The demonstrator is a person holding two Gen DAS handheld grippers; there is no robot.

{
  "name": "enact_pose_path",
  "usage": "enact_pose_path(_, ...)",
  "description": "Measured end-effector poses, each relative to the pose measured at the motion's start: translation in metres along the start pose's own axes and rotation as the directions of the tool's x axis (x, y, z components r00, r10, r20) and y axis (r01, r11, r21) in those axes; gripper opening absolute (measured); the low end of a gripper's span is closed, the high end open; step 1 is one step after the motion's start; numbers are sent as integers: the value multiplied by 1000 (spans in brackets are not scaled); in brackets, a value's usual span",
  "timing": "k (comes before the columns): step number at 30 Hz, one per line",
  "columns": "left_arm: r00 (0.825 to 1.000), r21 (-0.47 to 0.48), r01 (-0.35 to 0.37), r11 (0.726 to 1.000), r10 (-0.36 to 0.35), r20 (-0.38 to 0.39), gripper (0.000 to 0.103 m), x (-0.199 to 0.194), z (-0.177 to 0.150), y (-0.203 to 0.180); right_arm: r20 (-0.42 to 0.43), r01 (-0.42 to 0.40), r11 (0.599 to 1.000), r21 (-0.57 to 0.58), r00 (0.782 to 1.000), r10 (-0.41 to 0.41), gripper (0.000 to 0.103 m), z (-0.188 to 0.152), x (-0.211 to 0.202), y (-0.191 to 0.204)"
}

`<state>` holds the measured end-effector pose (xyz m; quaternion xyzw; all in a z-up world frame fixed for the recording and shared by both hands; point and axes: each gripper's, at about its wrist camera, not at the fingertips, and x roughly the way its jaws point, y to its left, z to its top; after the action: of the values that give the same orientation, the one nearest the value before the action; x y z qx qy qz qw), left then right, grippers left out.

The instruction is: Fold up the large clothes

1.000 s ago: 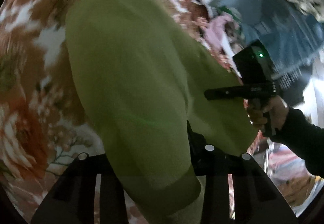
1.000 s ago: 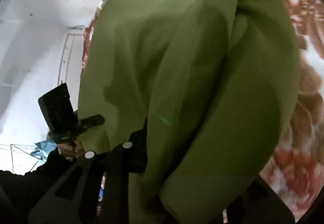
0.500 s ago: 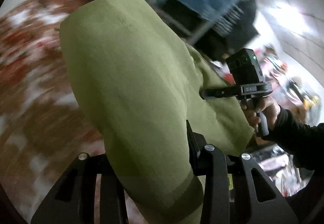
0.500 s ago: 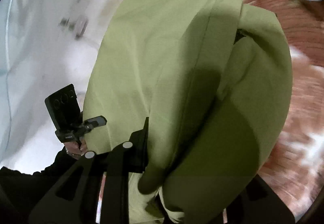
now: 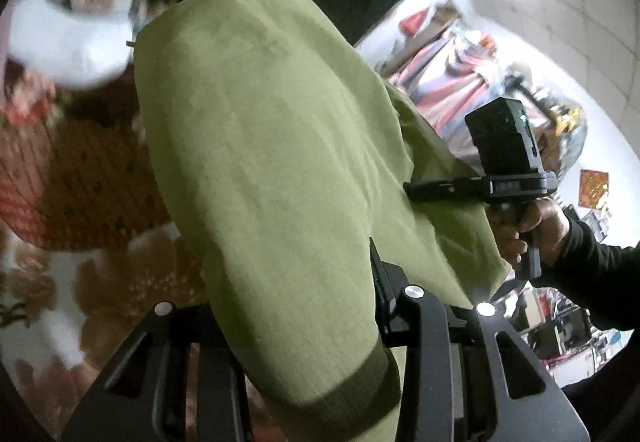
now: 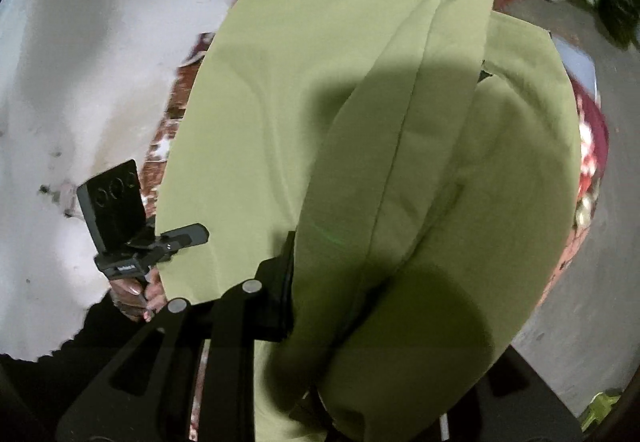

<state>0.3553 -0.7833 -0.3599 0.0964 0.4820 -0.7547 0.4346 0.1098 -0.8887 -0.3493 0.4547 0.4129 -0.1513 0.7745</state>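
Green garment [image 5: 260, 170], clamped by both the left hand-held gripper [image 5: 320, 374] and right hand-held gripper [image 6: 348, 362], hangs lengthwise toward 12 o'clock above the floral bed [image 5: 92, 182].

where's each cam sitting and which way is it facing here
Left wrist: sits on the left tool, looking forward and down along its fingers at the green garment over a floral cover; the right hand and dark sleeve show.
Right wrist: sits on the right tool, facing the same garment with a white wall behind; the left hand shows.
Shared: the garment, and each view catches the other tool.
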Motion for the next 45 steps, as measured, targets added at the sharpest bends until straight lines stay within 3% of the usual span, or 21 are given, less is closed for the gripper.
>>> enact_pose_path(3,986,-66,-84,994,73,-152,37,67,-30,57,-106,20,999,50,994,-15,24,-22,77,-53)
enact_pose_path(4,973,-73,-124,990,107,-202,40,88,-46,73,-120,33,999,33,992,-29,31,-30,95,-61)
enact_pose_path(5,975,-92,-124,988,104,-197,44,95,-54,84,-108,20,1000,20,994,-17,37,-34,100,-62)
enact_pose_path(7,986,-172,-68,983,40,-161,45,91,-60,98,-104,-6,999,45,995,10,40,-32,101,-64)
enact_pose_path(9,984,-148,-77,986,52,-168,49,92,-58,94,-115,13,1000,24,993,-11,42,-37,103,-50)
enact_pose_path(11,979,-127,-83,988,57,-198,60,91,-55,93,-121,55,998,6,991,-54,62,-38,95,-65)
enact_pose_path(14,967,-71,-131,989,112,-228,80,82,-45,88,-117,83,996,30,990,-79,78,-31,71,-96)
enact_pose_path(17,950,-9,-220,975,212,-229,90,61,-48,80,-98,125,992,32,988,-122,83,-44,47,-110)
enact_pose_path(20,923,58,-326,943,331,-195,92,43,-45,67,-86,205,979,3,975,-204,85,-53,28,-120)
enact_pose_path(23,865,134,-468,873,484,-134,97,33,-45,43,-71,328,944,-44,941,-331,85,-61,16,-94)
enact_pose_path(24,855,149,-492,858,508,-105,97,30,-44,30,-30,340,936,-89,938,-344,85,-62,5,-75)
enact_pose_path(27,871,129,-486,864,492,-10,97,18,-53,-4,81,324,937,-129,945,-316,90,-63,-10,-27)
enact_pose_path(29,874,123,-484,866,486,16,97,30,-57,-23,81,333,932,-141,942,-325,93,-70,2,-14)
enact_pose_path(31,842,145,-533,834,540,-9,97,56,-64,-28,67,378,909,-174,926,-372,93,-82,30,-9)
enact_pose_path(33,828,169,-544,822,558,-49,97,67,-79,-24,46,427,880,-208,903,-427,91,-102,51,-21)
enact_pose_path(36,780,176,-590,788,613,-127,99,78,-106,-7,65,472,852,-227,880,-470,89,-131,45,-49)
enact_pose_path(37,772,179,-595,784,619,-145,99,78,-112,-3,49,480,850,-216,875,-481,89,-139,45,-58)
enact_pose_path(40,776,142,-594,792,610,-160,99,62,-125,2,2,478,865,-151,875,-484,89,-152,28,-80)
enact_pose_path(42,746,144,-632,761,648,-153,97,50,-119,-7,22,504,851,-146,862,-507,89,-144,6,-75)
enact_pose_path(43,741,145,-641,753,657,-139,97,45,-114,-12,47,499,854,-146,866,-498,89,-137,-6,-70)
enact_pose_path(45,757,115,-637,762,647,-88,97,31,-93,-28,126,474,866,-158,879,-459,90,-110,-29,-50)
